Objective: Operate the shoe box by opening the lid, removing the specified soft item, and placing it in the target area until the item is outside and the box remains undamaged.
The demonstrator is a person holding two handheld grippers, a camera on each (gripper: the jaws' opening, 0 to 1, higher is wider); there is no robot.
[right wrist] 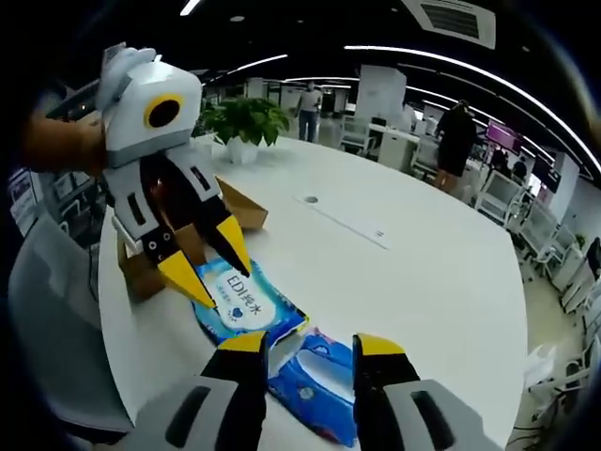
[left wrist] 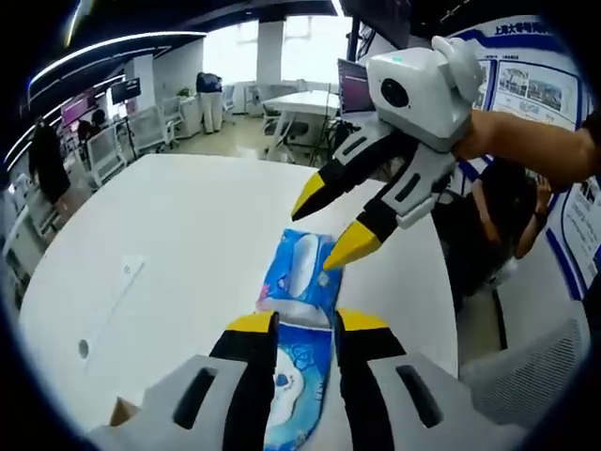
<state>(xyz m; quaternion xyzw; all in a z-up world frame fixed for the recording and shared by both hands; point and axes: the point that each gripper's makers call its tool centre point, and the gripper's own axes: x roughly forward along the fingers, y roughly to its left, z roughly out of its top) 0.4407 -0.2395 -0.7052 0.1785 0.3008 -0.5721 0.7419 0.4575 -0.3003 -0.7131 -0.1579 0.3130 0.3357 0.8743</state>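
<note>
Between the jaws of the left hand-held gripper (left wrist: pixel 305 324) lay the blue wipes pack (left wrist: pixel 302 282), pinched and resting on the white bench (left wrist: pixel 169 244). The right hand-held gripper (left wrist: pixel 331 230) hovered spread just beyond it. With the shoe box (right wrist: pixel 150 263) behind, release seemingly remained.

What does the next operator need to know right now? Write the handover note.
Left gripper: jaws close around one end of the blue tissue pack, probably gripping it.
Right gripper: open, jaws astride the pack's other end.
The pack lies on the white table, outside the brown shoe box, which stands open behind the left gripper.
Done: lid open, pack removed.
Left: set the pack in the target area and let go; box looks undamaged.
</note>
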